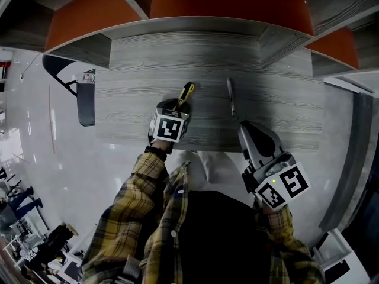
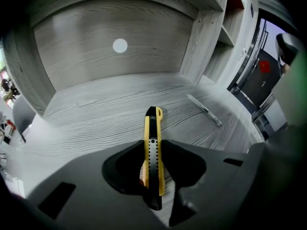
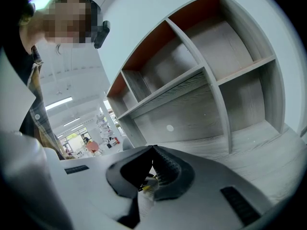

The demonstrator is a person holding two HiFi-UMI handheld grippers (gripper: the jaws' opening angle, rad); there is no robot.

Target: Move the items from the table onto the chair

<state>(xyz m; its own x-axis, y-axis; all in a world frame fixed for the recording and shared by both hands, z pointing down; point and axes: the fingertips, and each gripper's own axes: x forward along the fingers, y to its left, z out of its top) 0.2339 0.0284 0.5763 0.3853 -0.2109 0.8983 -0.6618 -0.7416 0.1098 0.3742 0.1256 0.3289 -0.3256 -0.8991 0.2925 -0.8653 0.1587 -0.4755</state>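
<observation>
Closest in, my plaid sleeves (image 1: 133, 203) run up to both tools. The right tongs (image 1: 241, 127) hang at the near edge of the worktop (image 1: 272, 108), pressed together with nothing between them; their own camera shows the ribbed pads (image 3: 165, 169) meeting and only shelving beyond.

Over on the left, the left tongs (image 1: 176, 106) point steeply down onto the worktop and they're pinching the yellow-and-black utility knife (image 2: 153, 150). Both jaws sit against its sides, about mid-length. The knife lies flat on the grey wood grain, with its far end (image 1: 187, 90) sticking out past the tips, away from me.

Just to the right of it, well apart from the knife, a slim silver tool (image 1: 231, 98) lies on the worktop, pointing roughly away from me. It's just ahead of the right tongs' tips and not touching them. In the left gripper view it sits off to the right (image 2: 205, 110), clear of the knife.

Off the worktop's left end, the dark chair (image 1: 86, 102) stands on the glossy pale floor (image 1: 41, 135).

Farther back, the worktop ends at a wood-grain back panel (image 2: 115, 47) with a small white round spot on it. Above that are open shelves with orange backs (image 1: 231, 2).
</observation>
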